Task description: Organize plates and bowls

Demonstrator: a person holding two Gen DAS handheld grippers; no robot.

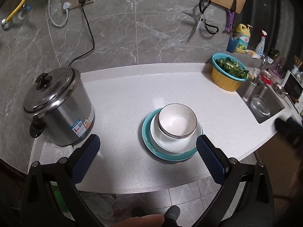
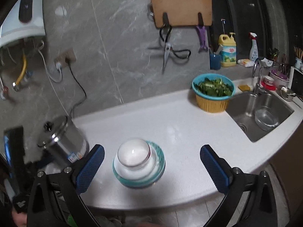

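Observation:
A white bowl [image 1: 177,120] with a dark rim sits in a white plate [image 1: 166,141], which rests on a teal plate [image 1: 146,132], all stacked on the white counter [image 1: 132,98]. My left gripper [image 1: 147,141] is open and empty, held above the counter's front edge just before the stack. In the right wrist view the same stack shows, with the bowl [image 2: 133,154], white plate [image 2: 132,172] and teal plate [image 2: 160,155]. My right gripper [image 2: 151,149] is open and empty, back from the stack.
A steel lidded pot [image 1: 58,107] stands at the left, its cord running to a wall socket. A teal-and-yellow basket of greens [image 1: 229,71] stands beside the sink [image 1: 263,102], which holds a glass bowl. Scissors and a cutting board hang on the wall.

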